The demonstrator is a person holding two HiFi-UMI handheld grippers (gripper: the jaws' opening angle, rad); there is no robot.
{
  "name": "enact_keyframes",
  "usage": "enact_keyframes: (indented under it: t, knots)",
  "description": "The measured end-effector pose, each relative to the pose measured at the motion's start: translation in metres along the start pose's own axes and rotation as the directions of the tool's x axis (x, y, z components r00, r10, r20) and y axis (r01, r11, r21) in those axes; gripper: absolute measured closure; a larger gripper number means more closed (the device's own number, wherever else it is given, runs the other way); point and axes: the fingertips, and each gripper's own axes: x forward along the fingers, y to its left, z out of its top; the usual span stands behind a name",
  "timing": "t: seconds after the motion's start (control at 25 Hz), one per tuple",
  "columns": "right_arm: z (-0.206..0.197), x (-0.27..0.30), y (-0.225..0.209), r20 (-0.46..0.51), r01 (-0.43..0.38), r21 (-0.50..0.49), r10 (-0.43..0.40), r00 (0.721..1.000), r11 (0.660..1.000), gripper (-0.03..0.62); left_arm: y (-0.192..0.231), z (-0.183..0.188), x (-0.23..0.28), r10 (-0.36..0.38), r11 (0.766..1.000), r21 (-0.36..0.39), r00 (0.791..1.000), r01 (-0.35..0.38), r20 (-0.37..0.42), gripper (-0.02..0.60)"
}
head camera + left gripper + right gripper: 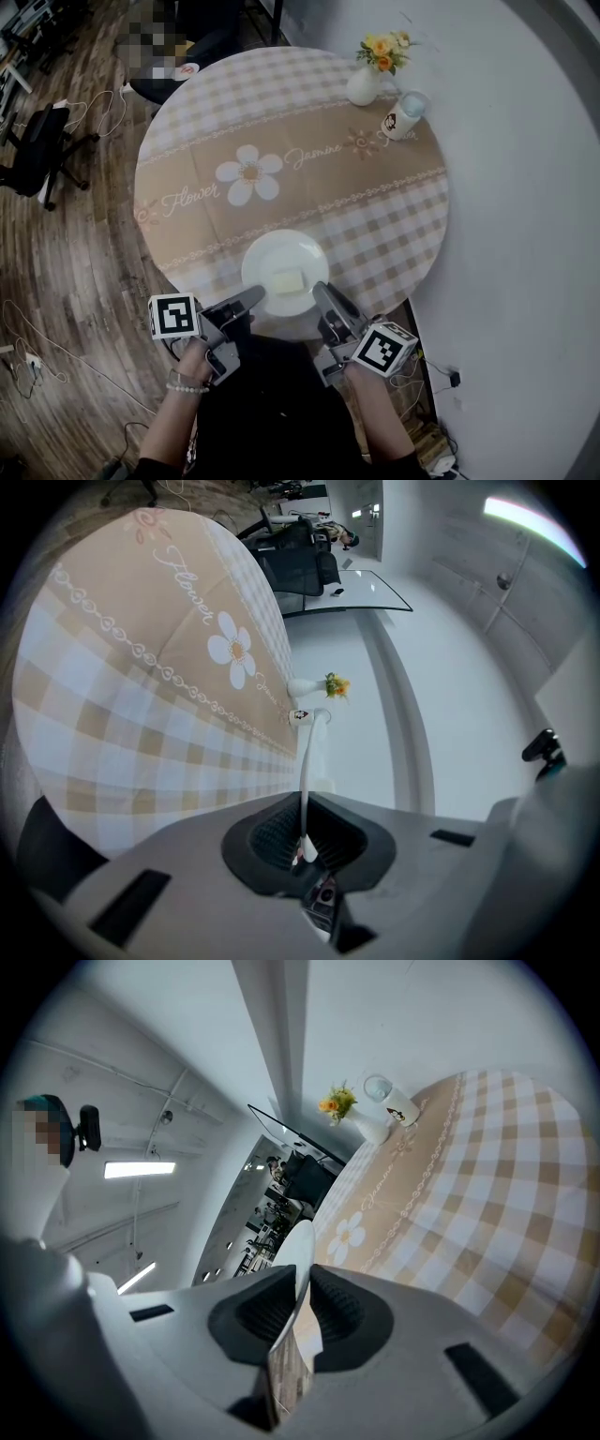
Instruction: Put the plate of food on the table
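The left hand-held gripper [253, 298] is closed on the left rim of the white plate [281, 248]. The right hand-held gripper [322, 292] is clamped on the right rim. The plate, carrying a pale yellow food slab [288, 280], lies level between them at the near edge of the round desk [375, 216]. Whether it touches the cloth cannot be told.

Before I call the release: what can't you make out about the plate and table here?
1. Whether the plate touches the table: the head view looks straight down, and both gripper views show only its rim edge-on.
2. What the food is: a pale block, too small in the head view and not visible in the gripper views.
3. The print on the cup: too small in every view.
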Motion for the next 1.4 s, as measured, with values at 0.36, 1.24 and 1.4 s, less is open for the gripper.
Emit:
enact_keyframes:
  t: [0.36, 1.24, 1.4]
  knots:
    - [-0.004, 0.019, -0.023, -0.023, 0.027, 0.022, -0.026, 0.999, 0.999, 0.567, 0.02, 0.013, 0.009, 0.024, 1.0, -0.02, 1.0, -0.024, 0.008, 0.574]
    - [-0.018, 0.055, -0.101, -0.081, 0.137, 0.069, -0.131, 0.988, 0.988, 0.566, 0.091, 0.047, 0.051, 0.088, 0.996, 0.035, 0.994, -0.086, -0.064, 0.574]
    - [-0.019, 0.059, -0.112, -0.087, 0.154, 0.086, -0.146, 0.985, 0.984, 0.566, 0.1, 0.051, 0.059, 0.1, 0.995, 0.03, 0.993, -0.098, -0.069, 0.574]
